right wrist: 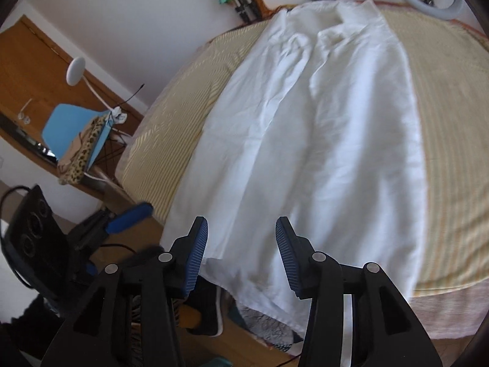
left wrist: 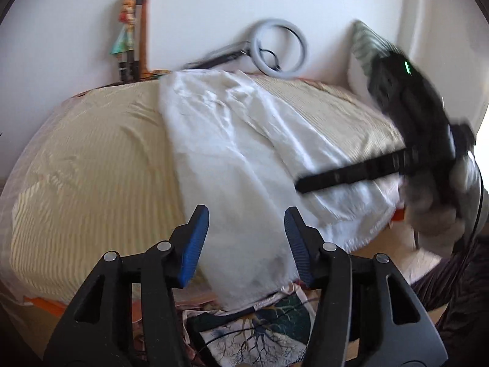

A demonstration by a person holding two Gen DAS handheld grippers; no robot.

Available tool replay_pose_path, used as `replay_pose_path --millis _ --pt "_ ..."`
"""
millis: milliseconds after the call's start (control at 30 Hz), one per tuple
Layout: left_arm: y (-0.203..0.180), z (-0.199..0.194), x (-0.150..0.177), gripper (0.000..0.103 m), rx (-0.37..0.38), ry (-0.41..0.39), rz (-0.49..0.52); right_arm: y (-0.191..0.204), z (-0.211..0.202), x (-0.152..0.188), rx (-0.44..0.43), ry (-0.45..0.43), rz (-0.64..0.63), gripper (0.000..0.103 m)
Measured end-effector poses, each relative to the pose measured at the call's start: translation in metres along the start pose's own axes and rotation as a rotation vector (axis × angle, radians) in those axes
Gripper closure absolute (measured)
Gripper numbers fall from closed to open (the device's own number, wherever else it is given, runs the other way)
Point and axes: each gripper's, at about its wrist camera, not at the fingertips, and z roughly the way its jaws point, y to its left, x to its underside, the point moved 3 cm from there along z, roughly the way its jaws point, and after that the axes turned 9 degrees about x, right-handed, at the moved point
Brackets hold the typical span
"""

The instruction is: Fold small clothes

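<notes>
White crumpled cotton garment [right wrist: 308, 140] laid lengthwise over yellow striped bed cover [left wrist: 85, 165], hem overhanging near edge for folding. Left gripper [left wrist: 246, 238] and right gripper [right wrist: 241, 250] parted, nothing grasped.

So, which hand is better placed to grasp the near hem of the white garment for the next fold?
Probably the left. The left tongs stand open with the white garment hem between the pads; the right tongs are open above it too, but the hem lies lower.
</notes>
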Motion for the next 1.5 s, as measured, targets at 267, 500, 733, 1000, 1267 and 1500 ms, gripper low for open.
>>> replay_pose_path --millis 267,500,733,1000,1267,1500 --pt "0.068 -0.020 -0.017 0.054 -0.082 -0.078 -0.226 0.031 0.038 0.010 0.038 0.087 -0.076 0.101" --pt "0.066 -0.002 -0.016 0.054 -0.089 -0.024 -0.223 0.030 0.029 0.020 0.137 0.103 -0.111 0.103" --pt "0.046 0.027 -0.008 0.062 -0.042 0.101 -0.157 0.021 -0.006 0.016 0.096 0.022 -0.110 0.100" --pt "0.049 0.017 0.035 0.062 0.144 0.228 -0.371 -0.058 -0.067 0.048 0.153 -0.041 0.037 0.067" --pt "0.050 0.032 0.045 0.062 0.242 0.286 -0.500 -0.098 -0.048 0.074 0.029 0.081 0.187 0.067" --pt "0.045 0.032 0.045 0.095 0.281 0.293 -0.522 -0.092 -0.033 0.074 -0.064 0.106 0.216 0.099"
